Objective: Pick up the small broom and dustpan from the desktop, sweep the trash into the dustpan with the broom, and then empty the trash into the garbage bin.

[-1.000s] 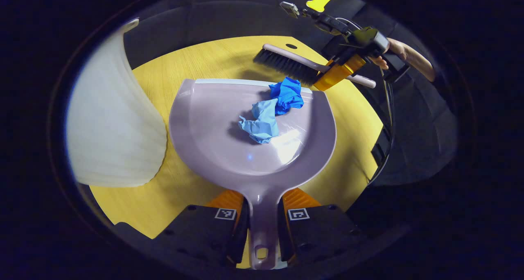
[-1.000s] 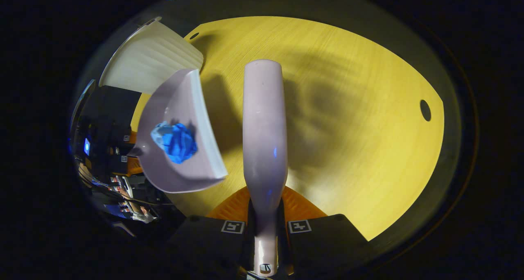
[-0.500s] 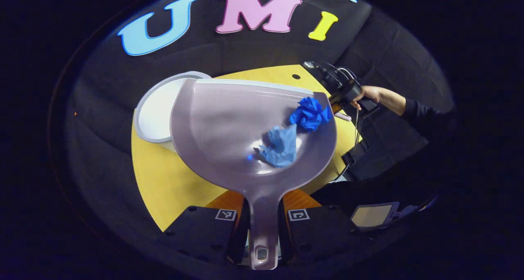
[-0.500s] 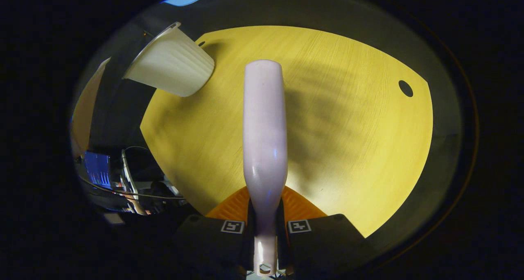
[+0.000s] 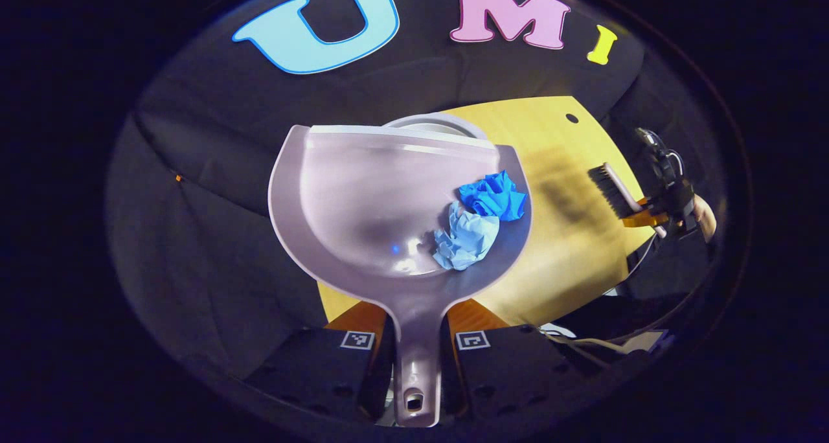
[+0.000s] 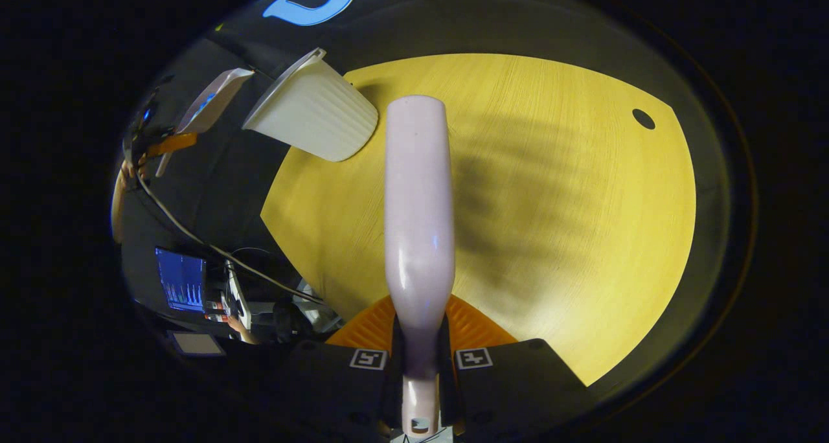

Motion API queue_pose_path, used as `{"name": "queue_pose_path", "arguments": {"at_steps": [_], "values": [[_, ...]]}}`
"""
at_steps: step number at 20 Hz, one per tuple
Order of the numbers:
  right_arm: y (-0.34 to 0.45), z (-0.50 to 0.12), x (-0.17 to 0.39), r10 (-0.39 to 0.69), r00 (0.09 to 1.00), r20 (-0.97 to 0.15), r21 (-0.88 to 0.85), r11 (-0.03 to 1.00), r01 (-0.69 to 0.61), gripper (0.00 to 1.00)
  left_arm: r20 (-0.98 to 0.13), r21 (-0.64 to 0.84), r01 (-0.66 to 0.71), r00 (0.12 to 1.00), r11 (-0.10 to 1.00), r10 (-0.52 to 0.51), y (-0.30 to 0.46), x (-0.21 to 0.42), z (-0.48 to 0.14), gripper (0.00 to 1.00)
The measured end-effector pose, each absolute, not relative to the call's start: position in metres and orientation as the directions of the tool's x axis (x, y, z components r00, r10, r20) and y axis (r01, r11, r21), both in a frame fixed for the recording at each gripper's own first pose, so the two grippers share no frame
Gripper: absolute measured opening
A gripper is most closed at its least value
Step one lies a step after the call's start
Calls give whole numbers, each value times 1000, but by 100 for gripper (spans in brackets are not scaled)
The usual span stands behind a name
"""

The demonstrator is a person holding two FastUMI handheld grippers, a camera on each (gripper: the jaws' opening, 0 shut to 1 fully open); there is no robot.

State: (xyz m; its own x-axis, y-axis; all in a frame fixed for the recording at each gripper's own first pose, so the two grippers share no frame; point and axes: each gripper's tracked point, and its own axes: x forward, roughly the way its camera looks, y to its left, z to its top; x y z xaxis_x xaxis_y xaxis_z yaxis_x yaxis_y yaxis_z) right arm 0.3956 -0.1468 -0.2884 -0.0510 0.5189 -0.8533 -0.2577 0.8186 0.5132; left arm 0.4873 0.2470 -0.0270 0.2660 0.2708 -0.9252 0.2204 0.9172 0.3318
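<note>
left tool (image 5: 418, 352) clamping dustpan (image 5: 363, 203) (trash (image 5: 479, 219) inside)

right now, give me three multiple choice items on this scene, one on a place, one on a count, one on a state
1. Where are the blue paper wads?
A. on the yellow desktop
B. in the dustpan
C. inside the bin

2. How many paper wads are there?
A. one
B. two
C. four

3. What state is the right gripper in?
A. open and holding nothing
B. shut on the dustpan
C. shut on the broom

Answers:
1. B, both wads lie on the right side of the dustpan, which the left gripper holds by its handle, lifted in front of the white garbage bin.
2. B, one darker blue wad sits above one paler blue wad.
3. C, in the right gripper view the jaws of the right gripper press on the handle of the broom from both sides, above the desktop.
</note>
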Motion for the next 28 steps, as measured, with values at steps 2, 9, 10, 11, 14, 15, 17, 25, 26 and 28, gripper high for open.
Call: {"name": "queue_pose_path", "arguments": {"at_steps": [2,9,10,11,14,15,17,25,26,28], "values": [[-151,-281,398,520,-42,-853,512,819,-257,24,-896,435,286,232,854,379,275,523,-33,29],[-166,-281,384,516,-8,-857,504,833,-227,24,-689,656,610,243,444,683,287,533,-29,29],[-169,-285,381,508,-10,-861,497,838,-225,24,-679,653,636,251,411,690,289,534,-28,29],[-172,-288,378,498,-8,-867,486,844,-227,24,-674,656,644,266,393,689,293,537,-28,29],[-180,-290,377,481,2,-877,469,856,-219,24,-673,708,545,326,449,664,295,535,-25,29],[-184,-290,378,468,16,-884,454,864,-219,24,-671,726,497,358,476,649,295,535,-24,29],[-192,-292,383,429,54,-902,409,886,-219,24,-683,730,390,436,561,586,289,534,-28,30],[-197,-293,386,305,140,-942,282,946,-159,24,-673,438,316,736,842,74,140,562,-94,29],[-198,-295,384,286,139,-948,266,953,-144,24,-692,340,360,722,868,-28,108,563,-119,29],[-199,-299,384,257,155,-954,245,965,-93,24,-712,152,406,677,901,-186,53,569,-173,29]]}}
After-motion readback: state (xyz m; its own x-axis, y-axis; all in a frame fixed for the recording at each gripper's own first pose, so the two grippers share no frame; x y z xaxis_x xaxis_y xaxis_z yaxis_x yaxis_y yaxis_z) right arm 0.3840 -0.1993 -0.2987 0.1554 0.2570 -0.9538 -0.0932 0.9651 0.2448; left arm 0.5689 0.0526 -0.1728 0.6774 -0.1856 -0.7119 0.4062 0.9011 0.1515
